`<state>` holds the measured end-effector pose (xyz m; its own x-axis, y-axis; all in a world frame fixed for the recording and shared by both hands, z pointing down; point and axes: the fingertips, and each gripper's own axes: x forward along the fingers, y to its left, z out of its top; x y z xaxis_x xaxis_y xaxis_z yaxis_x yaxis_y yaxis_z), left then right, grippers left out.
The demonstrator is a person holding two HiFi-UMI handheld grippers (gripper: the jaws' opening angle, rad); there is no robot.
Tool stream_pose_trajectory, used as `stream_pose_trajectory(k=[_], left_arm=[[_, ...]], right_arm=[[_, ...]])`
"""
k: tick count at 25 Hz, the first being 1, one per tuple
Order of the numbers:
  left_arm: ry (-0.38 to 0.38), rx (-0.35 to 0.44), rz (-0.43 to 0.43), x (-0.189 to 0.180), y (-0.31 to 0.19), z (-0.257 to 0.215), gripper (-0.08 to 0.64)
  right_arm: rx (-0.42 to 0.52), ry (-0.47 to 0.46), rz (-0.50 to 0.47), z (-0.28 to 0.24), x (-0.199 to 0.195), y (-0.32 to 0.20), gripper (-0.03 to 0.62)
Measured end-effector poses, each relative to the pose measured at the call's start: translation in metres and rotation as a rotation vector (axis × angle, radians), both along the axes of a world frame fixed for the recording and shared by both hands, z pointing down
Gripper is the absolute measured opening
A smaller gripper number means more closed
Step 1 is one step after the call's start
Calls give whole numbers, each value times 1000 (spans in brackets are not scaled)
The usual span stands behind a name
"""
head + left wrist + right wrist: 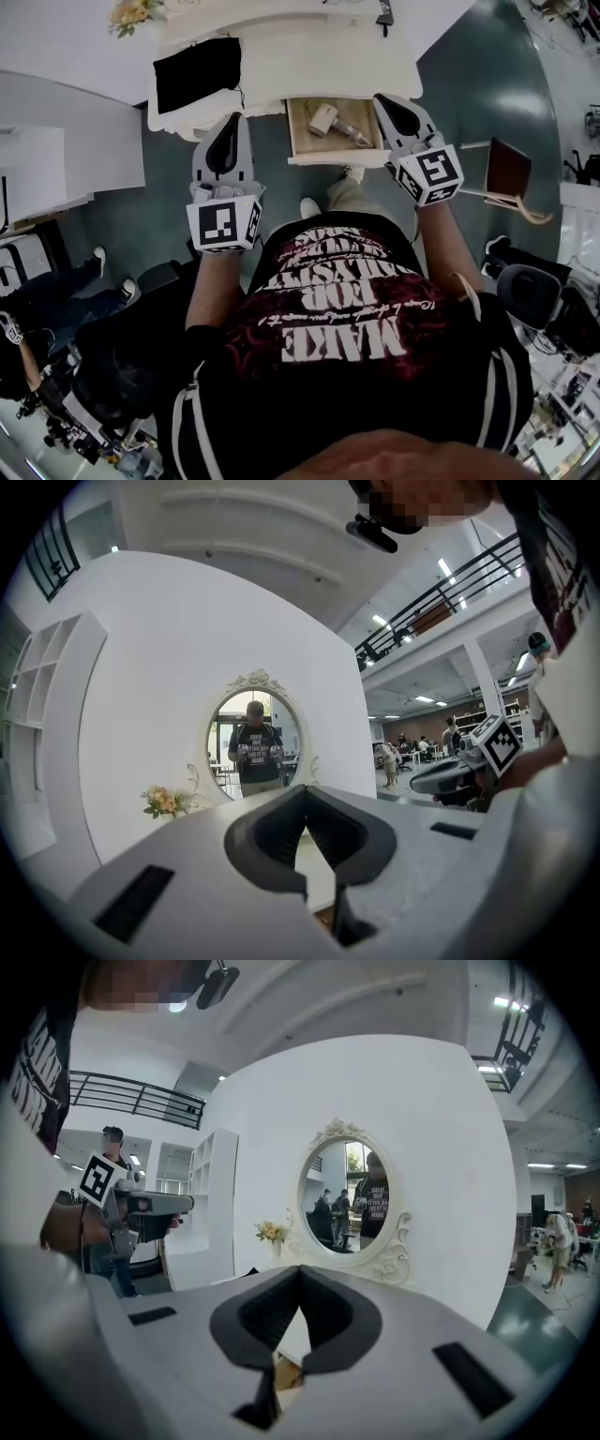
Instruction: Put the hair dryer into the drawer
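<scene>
The hair dryer (pixel 336 124) lies inside the open drawer (pixel 337 159), under the white tabletop (pixel 309 66). The left tongs (pixel 231 118) and right tongs (pixel 381 99) are both clenched on nothing, just near the drawer front. I think a careless push to shut the drawer could jam the dryer against the frame.

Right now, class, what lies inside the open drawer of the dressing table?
A white hair dryer lies on the wooden bottom of the drawer. The right hand-held gripper covers the drawer's right end, so that corner is hidden.
</scene>
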<state>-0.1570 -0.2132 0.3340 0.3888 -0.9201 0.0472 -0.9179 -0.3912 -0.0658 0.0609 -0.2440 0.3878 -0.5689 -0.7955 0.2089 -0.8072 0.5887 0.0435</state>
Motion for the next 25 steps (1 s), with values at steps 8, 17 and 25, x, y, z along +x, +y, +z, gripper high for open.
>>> stream_pose_trajectory(k=[8, 17, 25], left_arm=[[13, 16, 23, 12, 3, -4, 3], [22, 28, 41, 28, 2, -8, 3], [40, 40, 14, 24, 4, -14, 3]], right_arm=[[30, -7, 26, -23, 13, 15, 3], [24, 2, 53, -24, 33, 21, 3], [16, -4, 39, -23, 31, 25, 3]])
